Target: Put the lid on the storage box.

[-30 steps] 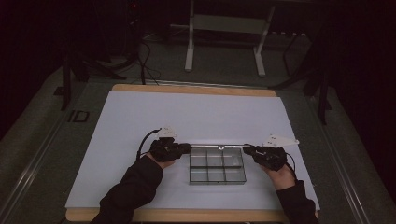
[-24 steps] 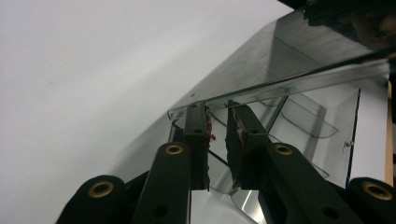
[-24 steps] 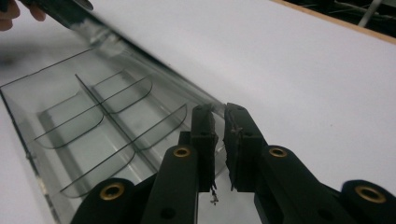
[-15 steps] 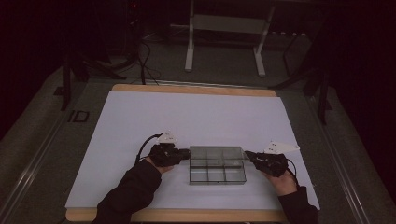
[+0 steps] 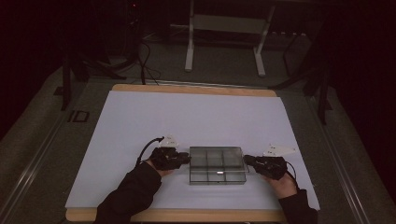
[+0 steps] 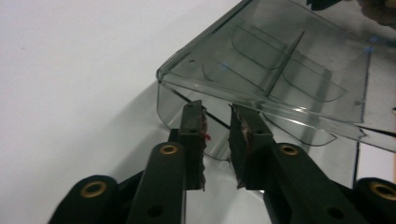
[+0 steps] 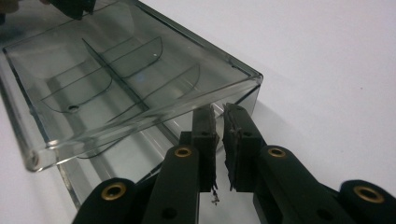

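Note:
A smoky clear compartment box (image 5: 217, 164) with a lid lies on the white table near the front edge. My left gripper (image 5: 186, 160) is at its left end and my right gripper (image 5: 246, 160) at its right end. In the left gripper view the box (image 6: 280, 60) has its lid rim just above my gripper (image 6: 217, 109). These jaws have just been opening a little and stand slightly apart, with nothing between the pads. In the right gripper view my gripper (image 7: 218, 109) is shut, its tips under the lid rim of the box (image 7: 116, 70).
The white table cover (image 5: 196, 121) stretches wide behind and beside the box, with a wooden edge (image 5: 187, 215) at the front. A metal stand (image 5: 224, 28) and cables (image 5: 144, 60) sit on the dark floor beyond the table.
Both grippers have shifted a little toward the near side of the table, from the box's far corners to the middle of its ends. The box has stayed in place.

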